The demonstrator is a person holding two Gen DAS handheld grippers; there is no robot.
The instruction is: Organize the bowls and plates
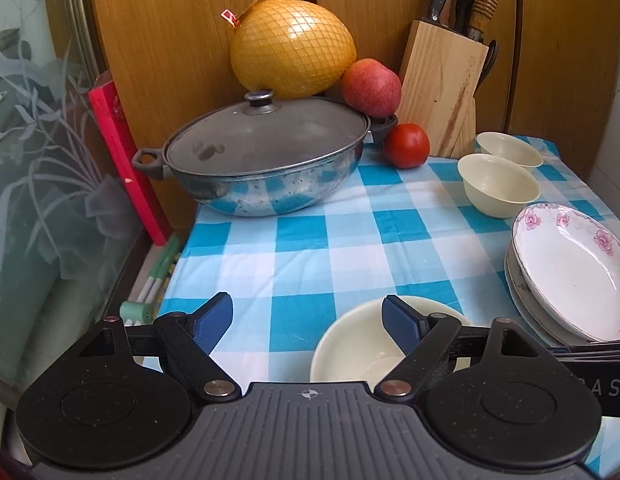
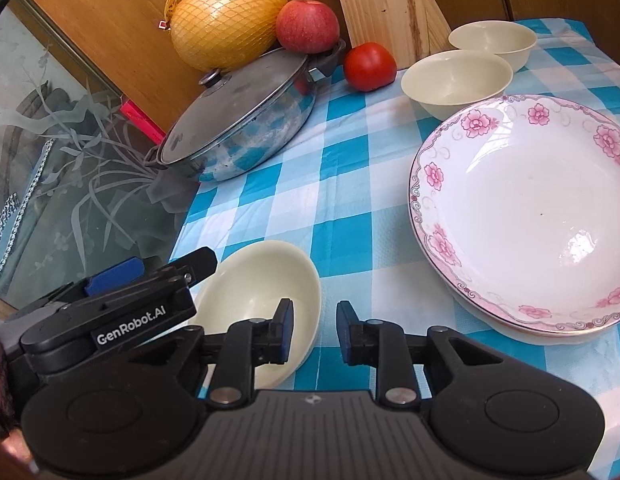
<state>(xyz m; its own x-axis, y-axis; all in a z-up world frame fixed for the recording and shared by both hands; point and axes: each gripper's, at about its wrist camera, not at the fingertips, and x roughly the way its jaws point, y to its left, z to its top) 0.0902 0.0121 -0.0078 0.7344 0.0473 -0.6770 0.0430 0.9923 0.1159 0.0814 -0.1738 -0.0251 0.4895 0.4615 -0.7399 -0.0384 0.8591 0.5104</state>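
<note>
The left tool (image 1: pixel 308 322) gapes wide, empty, one pad over the cream plastic bowl (image 1: pixel 358 344) at lower centre of the checked worktop (image 1: pixel 302 248); the right tool (image 2: pixel 313 330), narrowly parted, holds nothing. A rim pinch could tip it toward the edge.

Cream bowl (image 1: pixel 350 344), pink-flowered white plate (image 2: pixel 526 208) (gold-edged), blue-and-white checked cloth (image 1: pixel 310 248).

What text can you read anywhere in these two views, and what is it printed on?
"GenRobot.AI": white lettering on the black body of the left tongs, seen from the right wrist view.
"AS": the end of a word cut off by the frame edge, on a dark object at the right of the left wrist view.
Red tag on the netted pomelo: too small to read.
</note>
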